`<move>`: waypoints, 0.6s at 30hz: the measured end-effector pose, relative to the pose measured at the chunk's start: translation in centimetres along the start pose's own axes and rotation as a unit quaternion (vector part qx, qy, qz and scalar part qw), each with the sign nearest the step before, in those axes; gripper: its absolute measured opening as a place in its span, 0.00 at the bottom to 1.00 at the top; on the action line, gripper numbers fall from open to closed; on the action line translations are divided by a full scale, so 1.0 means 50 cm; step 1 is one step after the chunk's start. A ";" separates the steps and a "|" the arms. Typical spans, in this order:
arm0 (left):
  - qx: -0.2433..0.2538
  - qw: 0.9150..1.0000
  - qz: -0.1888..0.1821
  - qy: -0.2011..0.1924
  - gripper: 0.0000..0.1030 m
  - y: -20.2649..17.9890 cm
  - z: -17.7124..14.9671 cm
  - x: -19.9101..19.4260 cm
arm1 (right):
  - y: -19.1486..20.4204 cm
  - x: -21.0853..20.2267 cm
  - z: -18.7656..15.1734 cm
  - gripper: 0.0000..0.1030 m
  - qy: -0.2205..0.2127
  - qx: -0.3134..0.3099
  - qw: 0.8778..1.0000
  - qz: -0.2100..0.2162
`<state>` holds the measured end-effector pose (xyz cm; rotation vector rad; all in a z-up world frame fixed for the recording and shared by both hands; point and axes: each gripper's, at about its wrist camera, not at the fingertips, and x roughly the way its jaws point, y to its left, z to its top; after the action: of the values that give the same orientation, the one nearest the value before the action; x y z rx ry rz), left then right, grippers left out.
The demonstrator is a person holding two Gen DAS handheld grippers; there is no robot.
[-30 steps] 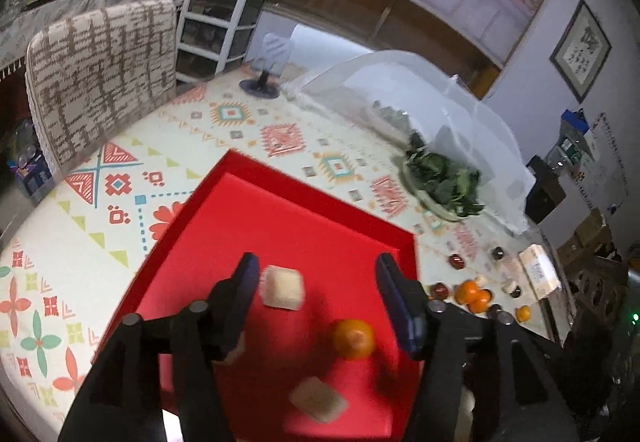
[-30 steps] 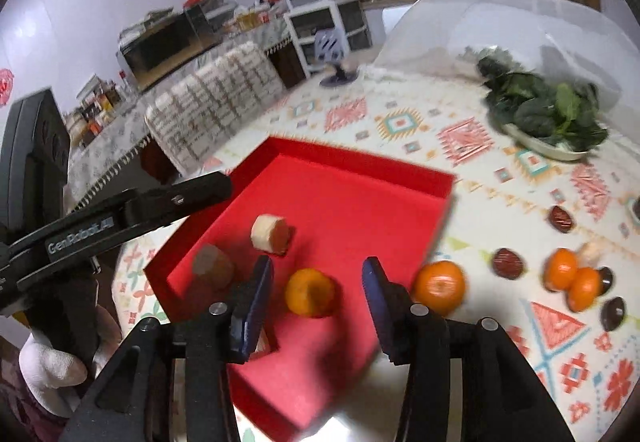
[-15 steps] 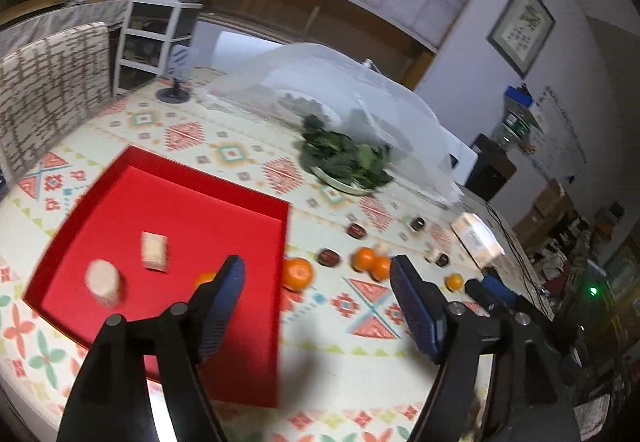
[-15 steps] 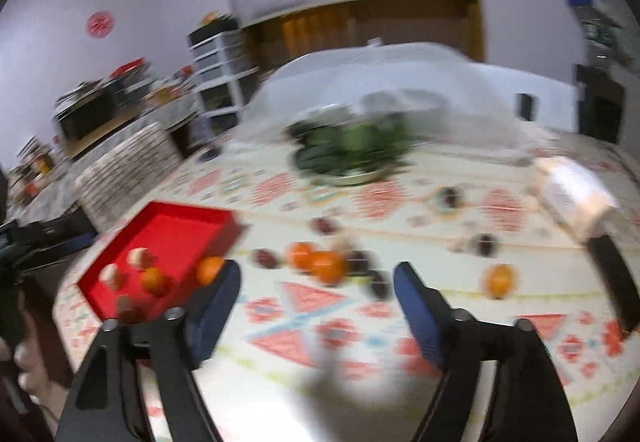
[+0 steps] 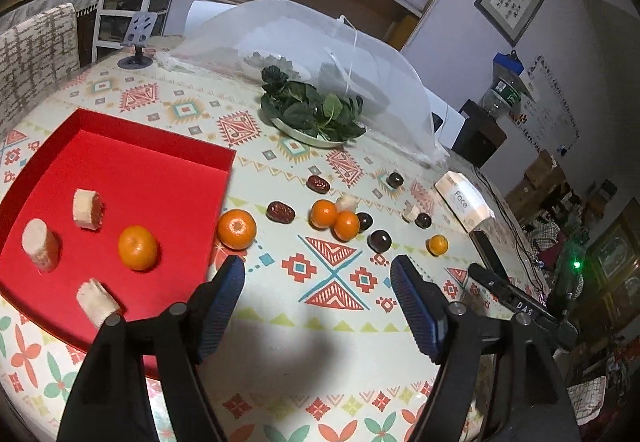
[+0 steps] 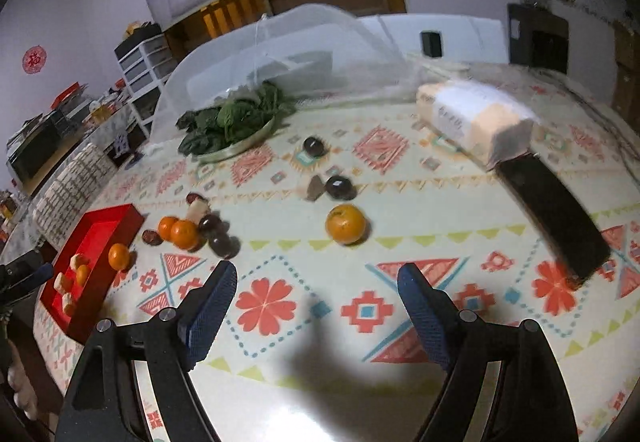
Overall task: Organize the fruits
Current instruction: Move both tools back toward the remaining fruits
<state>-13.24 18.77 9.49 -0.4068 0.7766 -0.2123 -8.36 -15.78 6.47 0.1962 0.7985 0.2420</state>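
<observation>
Sorting was under way, judged from the layout: the red tray (image 5: 120, 146) at the left edge of the table (image 5: 280, 342) already carried one mandarin (image 5: 137, 247) and three pale cut fruit pieces (image 5: 87, 209), while most fruit lay loose on the patterned cloth.

Left to right in the left wrist view, a second mandarin (image 5: 236, 229) sat just outside the tray's right wall, touching or nearly touching it. Next came a red date (image 5: 281, 212), then a pair of mandarins (image 5: 335, 219) touching each other, with dark round fruits (image 5: 379, 241) near them. A small mandarin (image 5: 437, 245) lay alone toward the right edge, near a tissue pack (image 5: 464, 202).

The left gripper (image 5: 318, 278) hovered above the cloth with jaws spread wide and nothing between them. The right gripper (image 6: 316, 282) was likewise wide open and empty, pointed toward the lone mandarin (image 6: 345, 224) in the right wrist view.

The step in hand appeared to be the reach for the next fruit. For the right gripper, the next move would call for advancing until the jaws straddle that lone mandarin, closing gently, since round fruit rolls, and carrying it to the tray.
</observation>
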 end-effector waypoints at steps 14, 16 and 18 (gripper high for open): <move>-0.026 1.000 0.010 -0.003 0.73 0.038 0.004 0.016 | 0.216 0.134 0.056 0.67 0.042 -0.105 0.990 0.082; -0.031 0.999 0.011 -0.002 0.73 0.050 0.004 0.015 | 0.254 0.158 0.070 0.63 0.046 -0.120 0.988 0.084; -0.033 0.999 0.013 -0.002 0.73 0.060 0.003 0.013 | 0.277 0.181 0.075 0.58 0.056 -0.125 0.986 0.090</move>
<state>-12.58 21.31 7.90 -0.4599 0.7855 -0.1620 -1.46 -0.27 6.53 0.0165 0.8545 0.5242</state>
